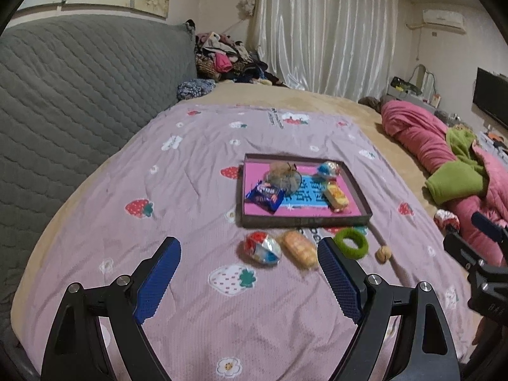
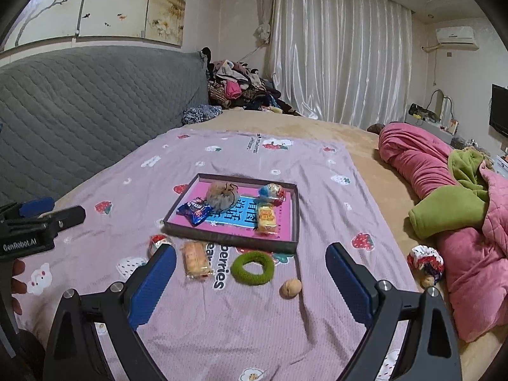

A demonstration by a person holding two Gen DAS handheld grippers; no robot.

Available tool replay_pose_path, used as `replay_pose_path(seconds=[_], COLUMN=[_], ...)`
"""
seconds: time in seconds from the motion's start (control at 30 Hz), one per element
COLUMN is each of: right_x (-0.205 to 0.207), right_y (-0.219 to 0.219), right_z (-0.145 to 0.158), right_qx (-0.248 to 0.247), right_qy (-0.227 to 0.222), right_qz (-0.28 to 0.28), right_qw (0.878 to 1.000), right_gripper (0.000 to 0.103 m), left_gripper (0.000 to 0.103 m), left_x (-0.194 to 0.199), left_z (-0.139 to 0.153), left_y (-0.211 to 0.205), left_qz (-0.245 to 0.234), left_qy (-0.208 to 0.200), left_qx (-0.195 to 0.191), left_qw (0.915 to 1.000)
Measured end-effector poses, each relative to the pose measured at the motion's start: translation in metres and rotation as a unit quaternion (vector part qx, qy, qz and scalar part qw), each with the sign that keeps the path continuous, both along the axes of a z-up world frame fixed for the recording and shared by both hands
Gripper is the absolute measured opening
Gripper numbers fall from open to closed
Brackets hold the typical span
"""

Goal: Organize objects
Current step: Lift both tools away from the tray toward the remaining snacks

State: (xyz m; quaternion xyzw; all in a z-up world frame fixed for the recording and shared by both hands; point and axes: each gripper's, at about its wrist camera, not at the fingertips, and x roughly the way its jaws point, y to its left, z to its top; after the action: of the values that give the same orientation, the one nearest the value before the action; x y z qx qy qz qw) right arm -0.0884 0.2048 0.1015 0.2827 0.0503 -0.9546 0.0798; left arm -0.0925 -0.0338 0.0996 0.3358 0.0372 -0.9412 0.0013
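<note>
A shallow box tray [image 1: 304, 220] [image 2: 233, 238] with a pink floor lies on the lilac strawberry sheet. In it are a blue snack packet [image 1: 265, 196] [image 2: 194, 211], a brownish pouch [image 1: 283, 177] [image 2: 222, 196], a foil candy ball [image 1: 328, 169] [image 2: 272, 193] and a yellow cake pack [image 1: 336, 197] [image 2: 266, 218]. In front of the tray lie a foil candy ball [image 1: 263, 247] [image 2: 157, 242], an orange cake pack [image 1: 300, 248] [image 2: 195, 258], a green hair ring [image 1: 350, 243] [image 2: 252, 268] and a walnut [image 1: 383, 254] [image 2: 290, 288]. My left gripper [image 1: 249, 271] and right gripper [image 2: 250, 281] both hover open and empty above the sheet.
A grey quilted headboard [image 1: 79, 89] runs along the left. Pink and green bedding [image 1: 444, 171] [image 2: 451, 209] is heaped on the right, with a patterned scrunchie [image 2: 425, 260] beside it. Clothes [image 1: 222, 60] are piled at the back, by white curtains.
</note>
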Motion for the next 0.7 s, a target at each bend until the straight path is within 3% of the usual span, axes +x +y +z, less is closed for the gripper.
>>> replay_pose_path(seconds=[0.7], right_x=[0.004], right_y=[-0.009], right_z=[-0.037], right_qx=[0.018], right_qy=[-0.034], right_qz=[0.005], right_qw=[0.999], right_gripper=[0.096], left_gripper=[0.089], left_x=[-0.005], left_z=[-0.059], left_y=[0.006], left_qz=[-0.015], left_qy=[-0.042], left_qx=[-0.022], left_qw=[0.9988])
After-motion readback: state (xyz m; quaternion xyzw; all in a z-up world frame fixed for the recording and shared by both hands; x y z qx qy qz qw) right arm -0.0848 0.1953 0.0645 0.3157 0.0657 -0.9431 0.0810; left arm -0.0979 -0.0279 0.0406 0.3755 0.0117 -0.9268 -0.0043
